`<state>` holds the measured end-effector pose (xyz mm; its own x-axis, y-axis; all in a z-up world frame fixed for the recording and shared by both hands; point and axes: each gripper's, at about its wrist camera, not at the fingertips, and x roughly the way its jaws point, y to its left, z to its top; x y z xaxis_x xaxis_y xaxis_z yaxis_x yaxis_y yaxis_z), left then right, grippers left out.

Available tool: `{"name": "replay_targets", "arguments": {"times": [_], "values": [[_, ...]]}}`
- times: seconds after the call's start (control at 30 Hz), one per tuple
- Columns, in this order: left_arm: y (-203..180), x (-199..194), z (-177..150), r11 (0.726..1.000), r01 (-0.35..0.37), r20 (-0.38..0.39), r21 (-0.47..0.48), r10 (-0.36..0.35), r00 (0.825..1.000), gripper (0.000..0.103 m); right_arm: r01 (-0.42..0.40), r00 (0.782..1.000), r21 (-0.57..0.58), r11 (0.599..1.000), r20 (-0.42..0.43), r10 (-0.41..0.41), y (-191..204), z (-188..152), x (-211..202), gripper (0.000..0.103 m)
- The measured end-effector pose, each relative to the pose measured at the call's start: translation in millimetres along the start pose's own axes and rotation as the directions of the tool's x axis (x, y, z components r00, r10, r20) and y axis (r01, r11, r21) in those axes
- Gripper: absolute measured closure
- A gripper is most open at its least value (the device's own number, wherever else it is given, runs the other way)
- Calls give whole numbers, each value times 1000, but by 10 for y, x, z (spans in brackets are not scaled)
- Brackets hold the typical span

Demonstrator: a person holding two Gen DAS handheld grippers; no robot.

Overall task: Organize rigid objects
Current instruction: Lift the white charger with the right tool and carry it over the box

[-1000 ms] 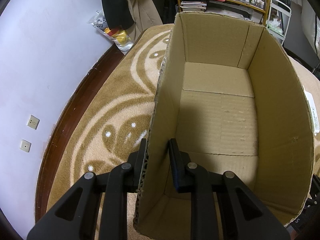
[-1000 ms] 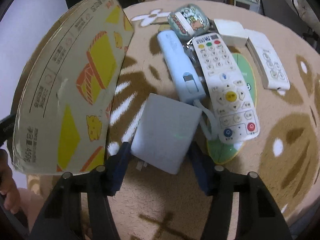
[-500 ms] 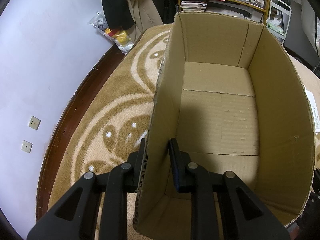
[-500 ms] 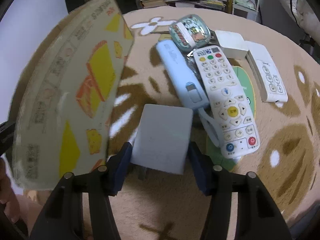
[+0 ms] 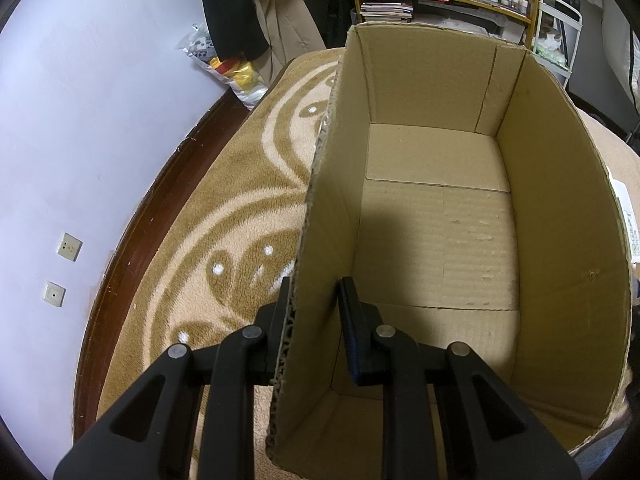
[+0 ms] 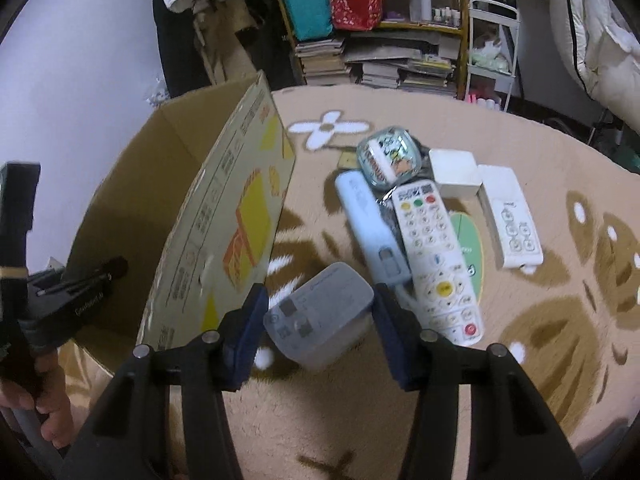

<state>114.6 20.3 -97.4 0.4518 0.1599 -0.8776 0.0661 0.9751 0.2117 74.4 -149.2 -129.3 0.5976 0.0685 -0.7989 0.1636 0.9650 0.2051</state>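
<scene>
An open, empty cardboard box (image 5: 560, 240) stands on the patterned carpet. My left gripper (image 5: 314, 292) is shut on its near left wall, one finger outside and one inside. In the right wrist view the box (image 6: 224, 216) stands to the left, printed side facing me. My right gripper (image 6: 318, 304) is shut on a grey power adapter (image 6: 320, 312), which hangs tilted above the carpet just right of the box wall.
On the carpet to the right lie a white remote (image 6: 436, 256), a light blue device (image 6: 372, 228), a clear cartoon case (image 6: 388, 156), a white box (image 6: 456, 172), a white button strip (image 6: 512, 216) and a green disc (image 6: 468, 244). A hand (image 6: 44, 408) shows at lower left. Shelves (image 6: 380, 52) stand behind.
My right gripper has lifted the grey adapter off the carpet and tilted it, rising beside the box wall. The left gripper and the box have stayed put.
</scene>
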Motion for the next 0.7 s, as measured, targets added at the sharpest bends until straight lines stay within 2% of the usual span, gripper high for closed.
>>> {"name": "replay_targets", "arguments": {"times": [0.17,0.33,0.53,0.7], "values": [[-11,-4,-2,1000,-1,1,1,1,1000,82,-22,998,9,1000,59,21,-91,153,-219,47],[-9,-4,-1,1000,-1,0,1,1,1000,82,-28,992,-16,999,125,30,-24,384,-391,47],[-19,-4,-2,1000,-1,0,-1,1,1000,82,-70,976,-48,996,201,78,204,746,-563,47],[-22,-2,-5,1000,0,-1,-2,0,1000,82,-105,966,-100,989,226,125,498,941,-609,47]]}}
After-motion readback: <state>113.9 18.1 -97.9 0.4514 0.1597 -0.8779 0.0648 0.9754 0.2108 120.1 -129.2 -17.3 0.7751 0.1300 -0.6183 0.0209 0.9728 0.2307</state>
